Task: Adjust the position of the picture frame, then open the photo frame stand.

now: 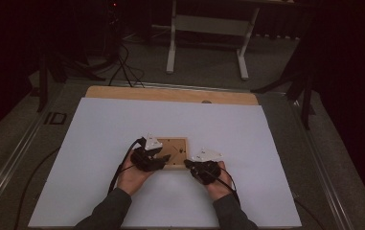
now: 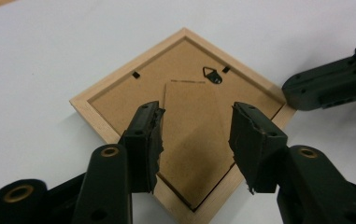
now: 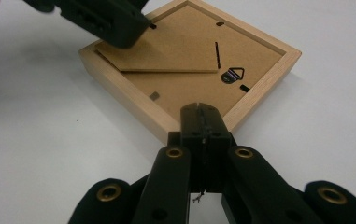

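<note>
Frame (image 2: 119, 100) corner hidden beneath tongs (image 2: 195, 135)

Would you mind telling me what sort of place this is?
Probably a lab or studio recording bench: a white board covers the table, black curtains hang around it, and cables trail across the floor.

White board (image 1: 122, 129), wooden tabletop edge (image 1: 170, 93), white desk frame (image 1: 209, 28), floor cables (image 1: 122, 67)
</note>
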### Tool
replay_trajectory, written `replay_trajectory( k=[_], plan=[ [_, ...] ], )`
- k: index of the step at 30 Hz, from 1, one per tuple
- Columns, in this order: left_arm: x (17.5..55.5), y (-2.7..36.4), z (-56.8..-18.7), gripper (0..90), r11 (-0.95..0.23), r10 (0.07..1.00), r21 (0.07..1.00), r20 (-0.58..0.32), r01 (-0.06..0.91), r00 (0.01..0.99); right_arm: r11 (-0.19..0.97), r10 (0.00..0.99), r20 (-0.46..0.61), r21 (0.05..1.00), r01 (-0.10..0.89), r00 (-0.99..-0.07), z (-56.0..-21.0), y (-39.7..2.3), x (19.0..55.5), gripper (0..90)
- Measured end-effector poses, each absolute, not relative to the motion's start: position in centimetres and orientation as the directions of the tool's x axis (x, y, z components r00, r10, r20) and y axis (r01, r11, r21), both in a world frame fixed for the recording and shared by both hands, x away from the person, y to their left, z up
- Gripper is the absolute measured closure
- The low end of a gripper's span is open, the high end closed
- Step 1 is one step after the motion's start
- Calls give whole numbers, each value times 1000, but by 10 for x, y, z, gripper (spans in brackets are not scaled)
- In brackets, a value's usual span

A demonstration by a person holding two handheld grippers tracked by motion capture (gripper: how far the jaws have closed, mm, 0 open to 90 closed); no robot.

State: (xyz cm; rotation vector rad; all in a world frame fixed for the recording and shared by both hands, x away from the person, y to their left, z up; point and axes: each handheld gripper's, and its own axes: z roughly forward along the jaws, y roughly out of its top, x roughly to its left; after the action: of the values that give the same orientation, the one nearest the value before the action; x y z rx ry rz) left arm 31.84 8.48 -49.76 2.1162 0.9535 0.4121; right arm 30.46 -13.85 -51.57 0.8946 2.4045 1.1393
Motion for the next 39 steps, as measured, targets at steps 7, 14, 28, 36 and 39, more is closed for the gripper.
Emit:
replay_trajectory(
  k=[7, 14, 28, 36, 39],
  plan=[
    [318, 81, -500, 488, -436, 737, 760, -7, 483, 676, 483, 663, -29, 780, 397, -748, -516, -139, 305, 898],
    [317, 79, -504, 472, -457, 727, 751, 6, 477, 687, 481, 664, -28, 781, 399, -747, -516, -139, 305, 898],
    [318, 81, -510, 450, -465, 734, 733, 6, 496, 679, 481, 661, -25, 781, 398, -750, -516, -139, 305, 898],
    [319, 85, -512, 484, -447, 743, 728, -21, 520, 669, 479, 661, -22, 781, 400, -750, -516, -139, 305, 898],
    [319, 85, -512, 498, -436, 745, 727, -38, 531, 666, 478, 662, -21, 782, 400, -750, -516, -139, 305, 898]
  ],
)
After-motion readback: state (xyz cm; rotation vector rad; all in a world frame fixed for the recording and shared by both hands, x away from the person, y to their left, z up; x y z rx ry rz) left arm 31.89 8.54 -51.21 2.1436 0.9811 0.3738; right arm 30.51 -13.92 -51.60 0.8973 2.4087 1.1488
